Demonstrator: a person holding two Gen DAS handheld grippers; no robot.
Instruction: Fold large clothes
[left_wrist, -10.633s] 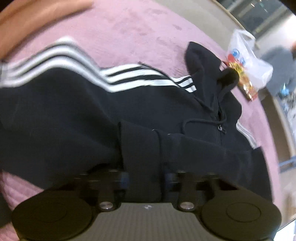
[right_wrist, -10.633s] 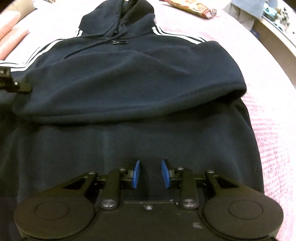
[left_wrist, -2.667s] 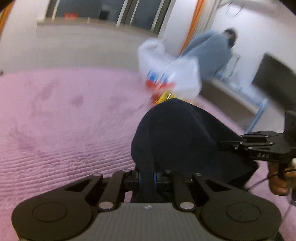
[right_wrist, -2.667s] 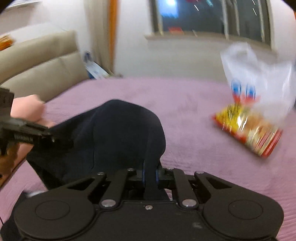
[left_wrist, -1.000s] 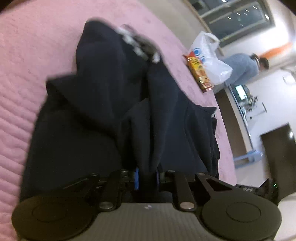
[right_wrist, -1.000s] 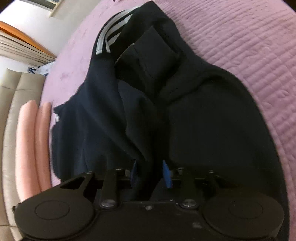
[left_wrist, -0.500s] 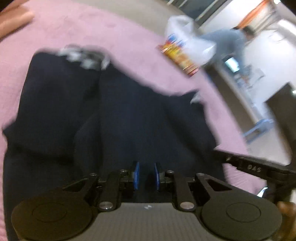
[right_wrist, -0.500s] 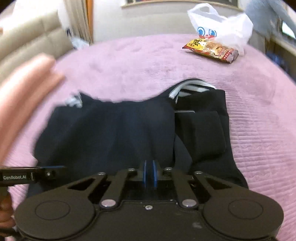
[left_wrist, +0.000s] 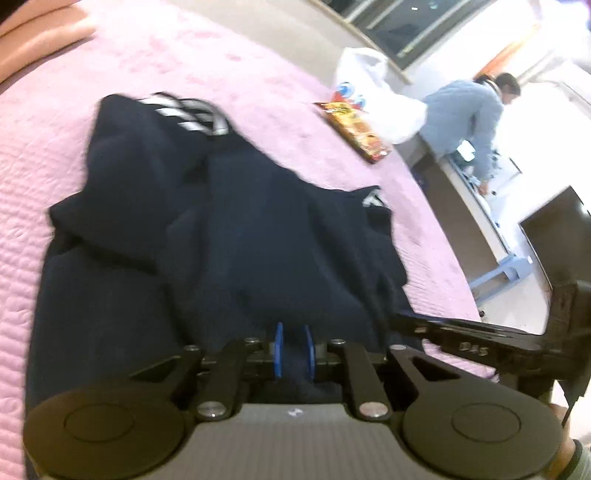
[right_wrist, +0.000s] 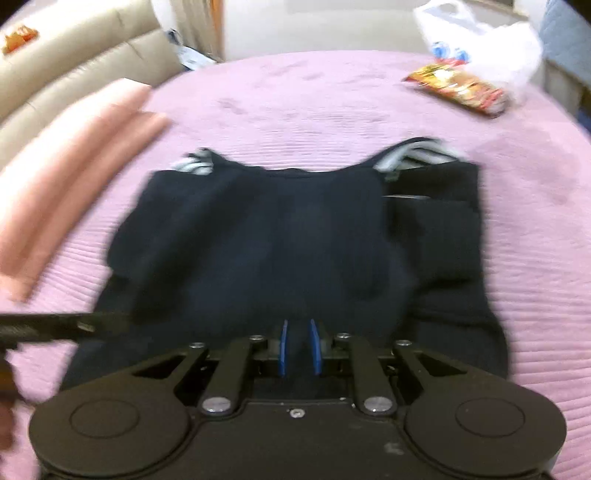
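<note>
A dark navy hoodie (left_wrist: 221, 229) with white stripes lies folded in a compact bundle on the pink bedspread (left_wrist: 55, 122). It also shows in the right wrist view (right_wrist: 288, 236), with striped folds at its far corners. My left gripper (left_wrist: 294, 349) is open and empty, just above the bundle's near edge. My right gripper (right_wrist: 298, 346) is open and empty at the near edge too. The right gripper's body (left_wrist: 480, 343) shows at the right of the left wrist view; the left one (right_wrist: 55, 325) shows at the left of the right wrist view.
A white plastic bag (right_wrist: 484, 55) and a snack packet (right_wrist: 458, 92) lie at the far right of the bed. Pink rolled cushions (right_wrist: 74, 162) and a beige sofa (right_wrist: 74, 55) are on the left. A person (left_wrist: 469, 114) stands at a desk beyond the bed.
Both grippers have let go of the hoodie and now stand open. They have drawn back from the folded bundle, which lies flat on the bed.
</note>
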